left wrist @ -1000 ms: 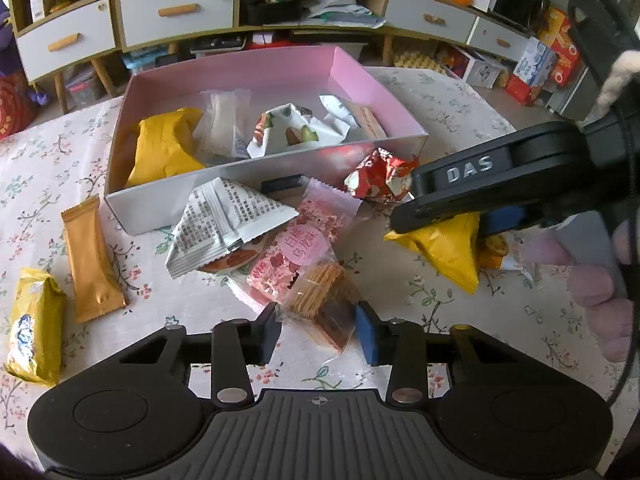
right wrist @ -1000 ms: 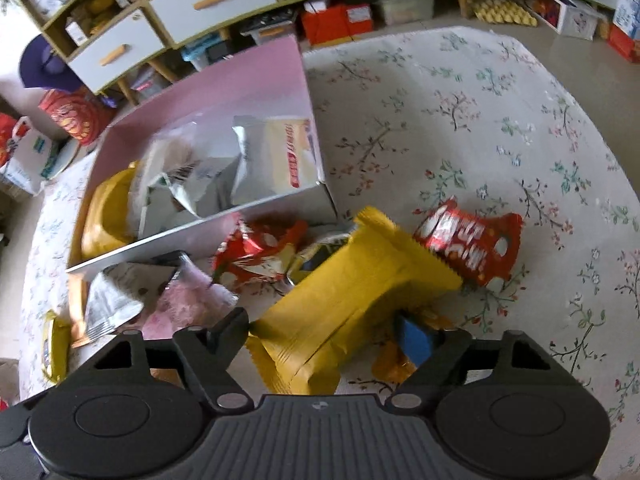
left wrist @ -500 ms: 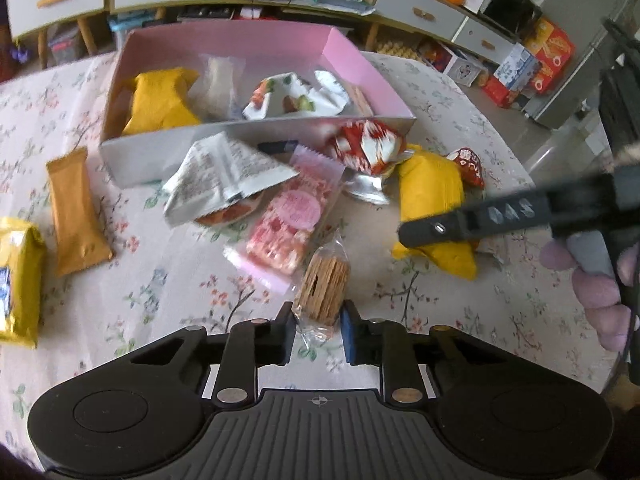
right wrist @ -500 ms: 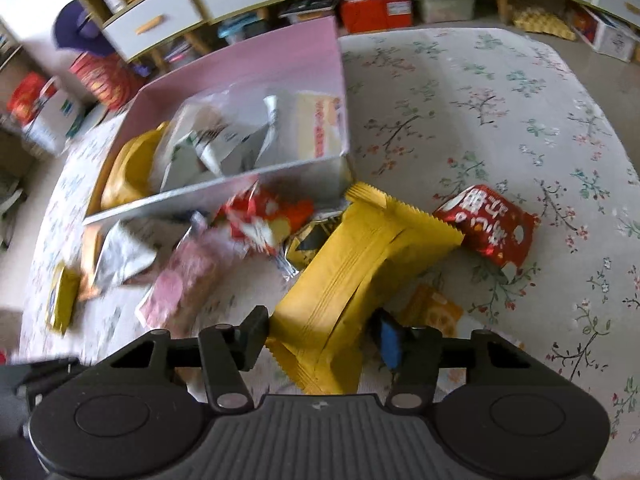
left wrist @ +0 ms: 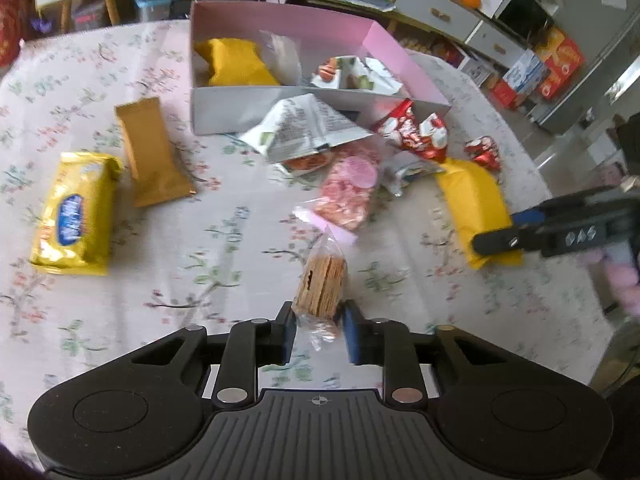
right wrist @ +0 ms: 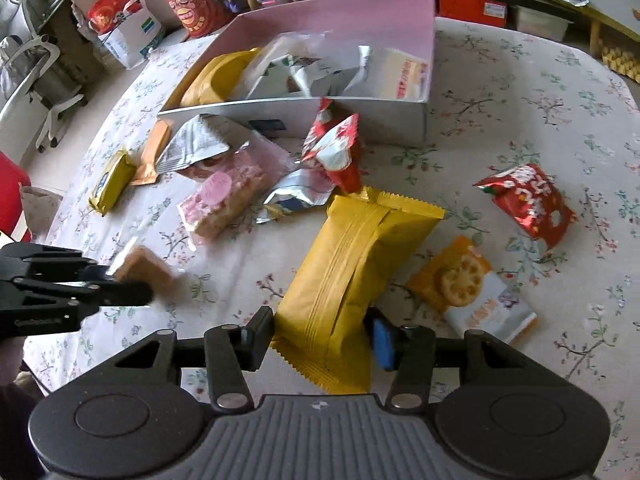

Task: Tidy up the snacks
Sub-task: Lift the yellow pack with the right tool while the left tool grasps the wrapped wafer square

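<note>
A clear-wrapped cracker pack [left wrist: 322, 280] sits between the pads of my left gripper [left wrist: 318, 320], near the front of the floral table. The pads touch its sides while the jaws are opening slightly. In the right wrist view that gripper [right wrist: 120, 292] and the cracker pack [right wrist: 140, 264] show blurred at the left. My right gripper [right wrist: 322, 332] is shut on the lower end of a long yellow packet [right wrist: 352, 264], which lies right of the snack pile. The pink box [left wrist: 232, 108] stands behind the pile with several snacks inside.
Loose on the cloth are a yellow blue-label pack [left wrist: 72, 212], an orange-brown bar [left wrist: 150, 152], a silver printed bag [left wrist: 308, 128], a pink candy pack [left wrist: 352, 188], red packets [right wrist: 528, 200] and an orange cracker bag [right wrist: 468, 284]. Cabinets line the far side.
My left gripper closed on the cracker pack and drew it back out of the pile. My right gripper narrowed onto the yellow packet and rolled, lifting slightly.
</note>
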`<move>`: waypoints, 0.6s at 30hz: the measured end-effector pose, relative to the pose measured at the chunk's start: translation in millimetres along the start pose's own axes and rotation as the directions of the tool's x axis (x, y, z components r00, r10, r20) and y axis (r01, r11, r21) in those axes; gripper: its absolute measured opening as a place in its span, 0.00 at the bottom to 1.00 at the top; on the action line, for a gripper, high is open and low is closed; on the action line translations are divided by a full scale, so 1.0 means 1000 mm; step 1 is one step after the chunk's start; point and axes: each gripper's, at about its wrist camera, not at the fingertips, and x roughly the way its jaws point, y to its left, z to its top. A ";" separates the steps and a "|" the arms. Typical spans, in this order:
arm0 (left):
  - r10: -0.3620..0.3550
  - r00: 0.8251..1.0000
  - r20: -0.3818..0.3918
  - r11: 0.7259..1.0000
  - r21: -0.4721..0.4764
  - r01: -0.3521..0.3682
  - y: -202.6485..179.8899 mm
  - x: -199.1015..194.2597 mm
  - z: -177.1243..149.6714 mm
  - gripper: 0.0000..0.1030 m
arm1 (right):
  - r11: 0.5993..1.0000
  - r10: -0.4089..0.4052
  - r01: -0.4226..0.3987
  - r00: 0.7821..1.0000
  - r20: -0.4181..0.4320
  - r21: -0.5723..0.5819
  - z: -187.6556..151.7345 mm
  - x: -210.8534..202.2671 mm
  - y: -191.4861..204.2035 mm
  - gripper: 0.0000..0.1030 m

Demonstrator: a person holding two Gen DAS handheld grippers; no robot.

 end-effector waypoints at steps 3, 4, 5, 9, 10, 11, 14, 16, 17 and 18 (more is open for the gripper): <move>0.029 1.000 0.007 0.998 0.063 -0.029 0.000 -0.004 -0.003 0.35 | 0.999 -0.026 0.025 1.000 0.006 0.028 0.003 -0.004 -0.007 0.31; 0.046 0.999 0.012 0.995 0.090 -0.046 -0.001 -0.004 -0.004 0.46 | 0.999 -0.035 0.034 0.999 0.010 0.031 0.003 -0.006 -0.008 0.33; 0.067 0.998 0.019 0.991 0.118 -0.069 -0.003 -0.004 -0.005 0.52 | 0.999 -0.044 0.044 0.999 0.017 0.033 0.003 -0.008 -0.009 0.38; 0.110 0.993 0.030 0.976 0.188 -0.114 -0.007 -0.004 -0.008 0.72 | 0.997 -0.067 0.065 0.997 0.045 0.037 0.003 -0.014 -0.008 0.47; 0.116 0.993 0.033 0.972 0.202 -0.120 -0.009 -0.004 -0.009 0.76 | 0.997 -0.070 0.068 0.996 0.048 0.040 0.004 -0.013 -0.007 0.48; 0.123 0.992 0.040 0.968 0.217 -0.129 -0.010 -0.003 -0.009 0.78 | 0.997 -0.073 0.070 0.996 0.049 0.043 0.006 -0.012 -0.006 0.50; 0.164 0.985 0.050 0.951 0.257 -0.171 -0.015 0.002 -0.010 0.79 | 0.996 -0.083 0.081 0.995 0.048 0.045 0.007 -0.010 -0.001 0.50; 0.173 0.984 0.047 0.952 0.250 -0.179 -0.015 0.005 -0.009 0.79 | 0.996 -0.089 0.087 0.995 0.044 0.034 0.007 -0.006 0.002 0.51; 0.170 0.985 0.043 0.956 0.235 -0.175 -0.014 0.006 -0.008 0.79 | 0.995 -0.093 0.092 0.995 0.040 0.029 0.008 -0.004 0.003 0.51; 0.167 0.985 0.041 0.960 0.220 -0.172 -0.013 0.007 -0.007 0.79 | 0.995 -0.100 0.099 0.994 0.037 0.026 0.008 -0.001 0.005 0.51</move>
